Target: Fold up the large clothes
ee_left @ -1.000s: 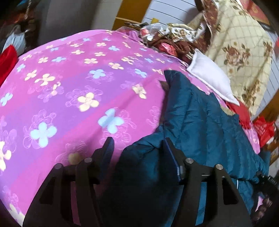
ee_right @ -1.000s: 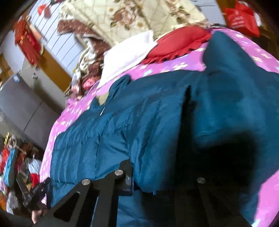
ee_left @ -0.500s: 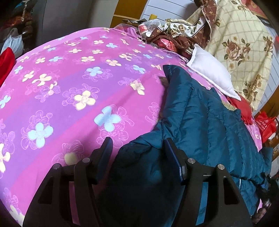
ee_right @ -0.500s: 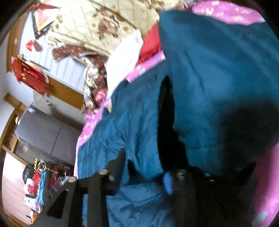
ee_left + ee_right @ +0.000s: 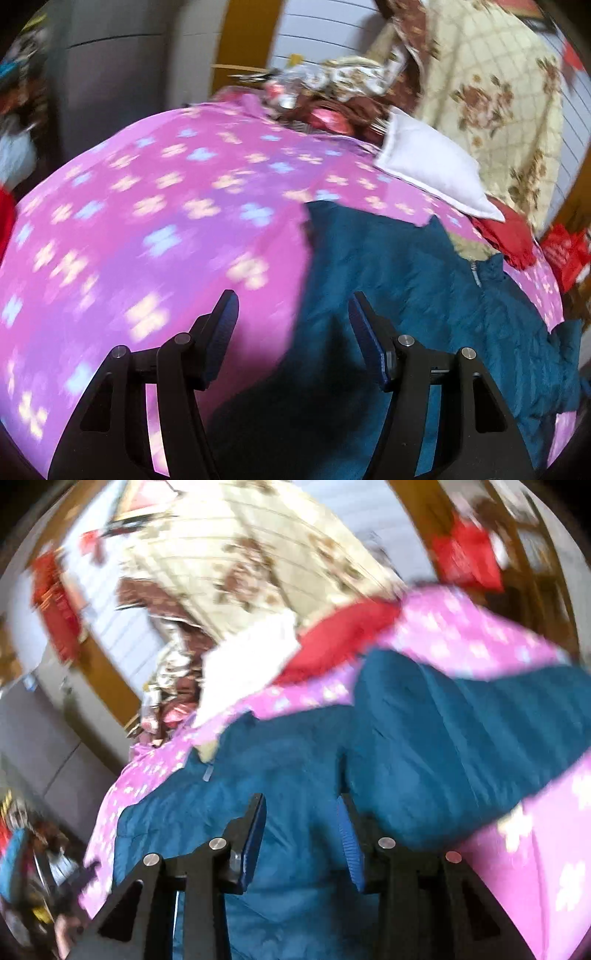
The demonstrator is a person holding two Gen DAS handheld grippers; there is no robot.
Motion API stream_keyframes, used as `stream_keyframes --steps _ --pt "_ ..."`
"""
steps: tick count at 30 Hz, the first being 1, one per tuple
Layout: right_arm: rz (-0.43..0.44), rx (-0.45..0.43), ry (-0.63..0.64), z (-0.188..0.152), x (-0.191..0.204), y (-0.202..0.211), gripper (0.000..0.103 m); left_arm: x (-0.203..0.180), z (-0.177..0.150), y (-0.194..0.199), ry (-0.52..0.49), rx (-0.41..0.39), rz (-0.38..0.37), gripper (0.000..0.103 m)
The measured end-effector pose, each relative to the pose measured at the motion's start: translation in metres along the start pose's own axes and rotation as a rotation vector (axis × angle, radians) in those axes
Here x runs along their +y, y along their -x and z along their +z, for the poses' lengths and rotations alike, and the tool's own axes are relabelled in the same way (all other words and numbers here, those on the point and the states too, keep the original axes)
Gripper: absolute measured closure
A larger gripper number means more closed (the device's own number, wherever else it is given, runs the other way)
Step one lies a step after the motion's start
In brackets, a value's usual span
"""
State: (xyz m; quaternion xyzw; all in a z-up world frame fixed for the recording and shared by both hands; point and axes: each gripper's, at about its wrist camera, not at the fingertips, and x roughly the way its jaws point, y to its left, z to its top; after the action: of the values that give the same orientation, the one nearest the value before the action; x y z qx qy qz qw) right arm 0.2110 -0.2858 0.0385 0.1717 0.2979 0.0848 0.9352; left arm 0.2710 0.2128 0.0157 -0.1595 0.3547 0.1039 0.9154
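A teal quilted jacket (image 5: pixel 413 280) lies spread on a pink flowered bedsheet (image 5: pixel 147 221). In the left wrist view my left gripper (image 5: pixel 291 310) is open and empty, raised above the jacket's left edge where it meets the sheet. In the right wrist view the jacket (image 5: pixel 443 746) fills the middle, with one sleeve stretching to the right. My right gripper (image 5: pixel 301 812) is open and empty just above the jacket's body near the sleeve's base. Both views are blurred by motion.
A white pillow (image 5: pixel 432 173), a red cloth (image 5: pixel 506 236) and a cream floral quilt (image 5: pixel 491 96) sit at the head of the bed. Clutter (image 5: pixel 317 96) lies at the far edge. A red bag (image 5: pixel 465 554) hangs at the right.
Both grippers have let go of the jacket and lifted away. The left one moved left off the cloth; the right one pulled back, and the raised sleeve now lies flat.
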Motion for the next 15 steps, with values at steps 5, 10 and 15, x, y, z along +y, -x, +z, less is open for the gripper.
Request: stream_keyframes --steps 5,10,15 --pt "-0.054 0.142 0.257 -0.001 0.044 -0.071 0.066 -0.038 0.017 -0.050 -0.134 0.043 0.058 0.041" --pt "-0.020 0.272 0.053 -0.018 -0.017 -0.109 0.066 -0.025 0.000 -0.095 -0.127 0.141 0.094 0.025" --pt "-0.017 0.343 0.054 -0.006 -0.014 -0.110 0.065 -0.017 0.000 -0.097 -0.097 0.138 0.072 0.022"
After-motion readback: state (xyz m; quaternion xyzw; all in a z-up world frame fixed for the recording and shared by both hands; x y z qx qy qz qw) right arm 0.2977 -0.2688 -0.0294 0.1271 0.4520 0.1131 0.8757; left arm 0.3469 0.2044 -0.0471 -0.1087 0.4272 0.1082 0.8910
